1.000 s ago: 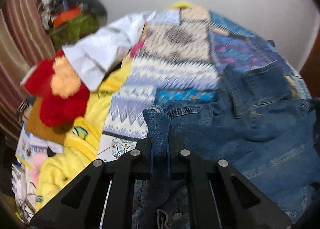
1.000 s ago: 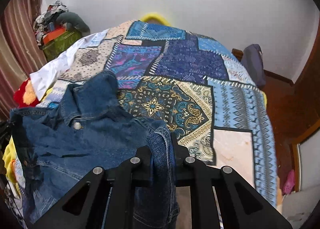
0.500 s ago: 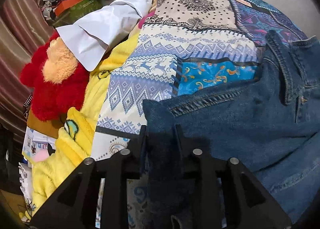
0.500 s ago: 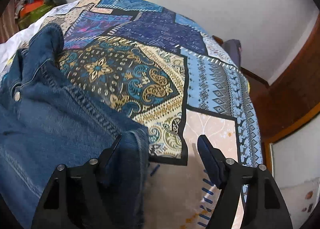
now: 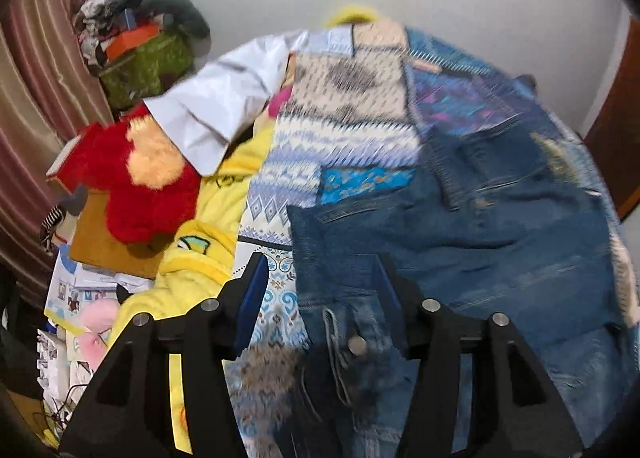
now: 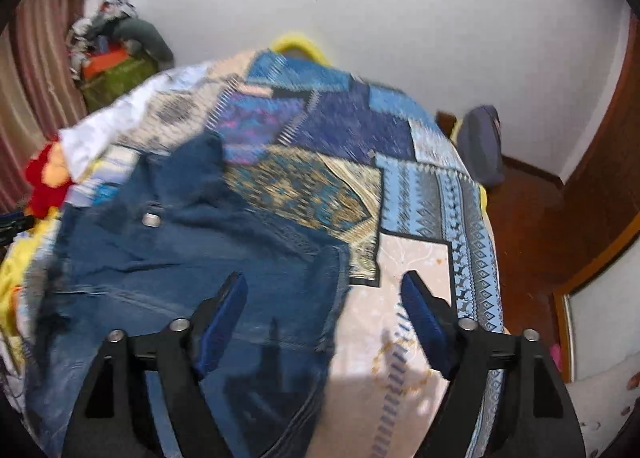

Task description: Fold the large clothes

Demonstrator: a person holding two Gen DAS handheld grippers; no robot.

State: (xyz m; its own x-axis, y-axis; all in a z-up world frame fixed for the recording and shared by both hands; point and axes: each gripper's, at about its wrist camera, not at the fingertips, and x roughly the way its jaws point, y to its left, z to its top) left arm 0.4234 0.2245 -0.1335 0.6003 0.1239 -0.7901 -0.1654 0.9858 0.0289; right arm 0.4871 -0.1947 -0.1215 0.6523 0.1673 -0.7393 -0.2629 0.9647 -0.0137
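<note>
Denim jacket (image 5: 480, 242) spread flat across the patchwork bedspread (image 6: 420, 194) on the bed, filling the lower right of the left wrist view and the lower left of the right wrist view, collar toward the top of the frame. Left hand-held gripper (image 5: 320, 282) released, jaws just been opening, nothing clamped; denim corner lying loose below the gap, not pinched. Right hand-held gripper (image 6: 324, 298) likewise released and wide, jaws just been opening, jacket edge under the left finger and bare bedspread under the right one. Step in hand, by the look of it: letting go after laying the jacket out, first fold not yet made. Next move likely calls for picking fresh grip points, perhaps a sleeve or a side hem, and pinching through one layer only, then carrying that side over the middle. Clutter at the left of the frame, red plush toy (image 5: 132, 178) and yellow blanket (image 5: 208, 258), best kept clear of the fold.
</note>
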